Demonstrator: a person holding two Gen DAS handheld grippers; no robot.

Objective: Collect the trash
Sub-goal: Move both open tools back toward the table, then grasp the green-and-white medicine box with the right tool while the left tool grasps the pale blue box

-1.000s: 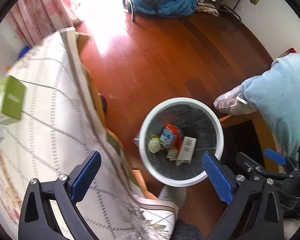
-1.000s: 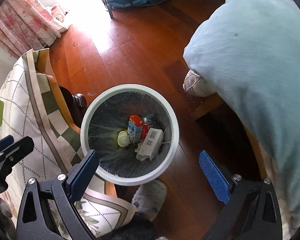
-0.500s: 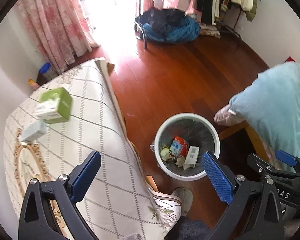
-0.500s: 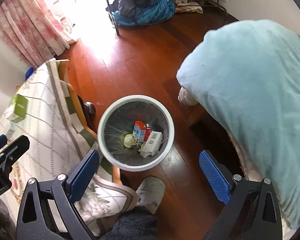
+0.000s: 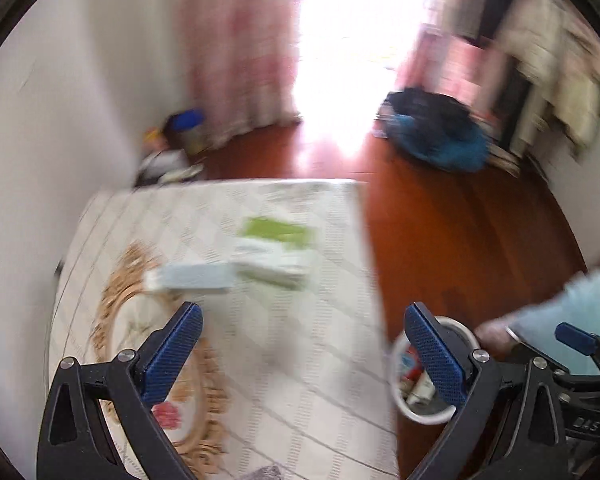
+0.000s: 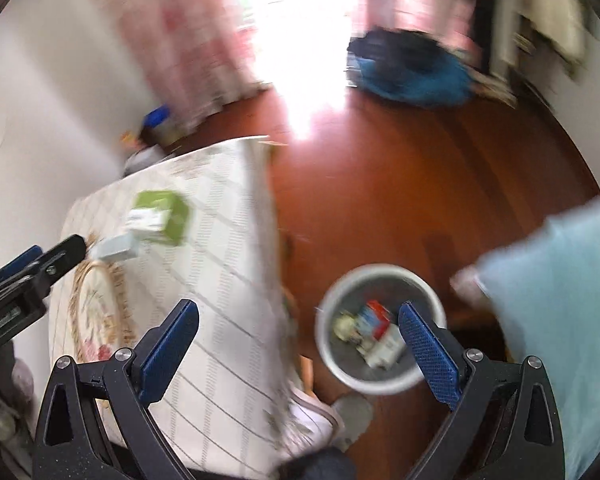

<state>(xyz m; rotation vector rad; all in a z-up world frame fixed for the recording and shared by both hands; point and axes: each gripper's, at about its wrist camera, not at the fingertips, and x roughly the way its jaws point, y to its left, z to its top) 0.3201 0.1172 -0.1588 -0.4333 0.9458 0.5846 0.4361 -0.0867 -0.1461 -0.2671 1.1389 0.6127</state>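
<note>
left wrist view: pale blue box (image 5: 192, 278) lies flat, long axis left-right.

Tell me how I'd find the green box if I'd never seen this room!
Look for the table with the white checked cloth, against the wall left of the round white bin. Two small boxes sit close together near its far end. The green box has a bright green top with a white label side; its neighbour, the pale box, is a flatter grey-blue.

A home: floral curtains (image 5: 244, 60), clothed table (image 5: 228, 320).
</note>
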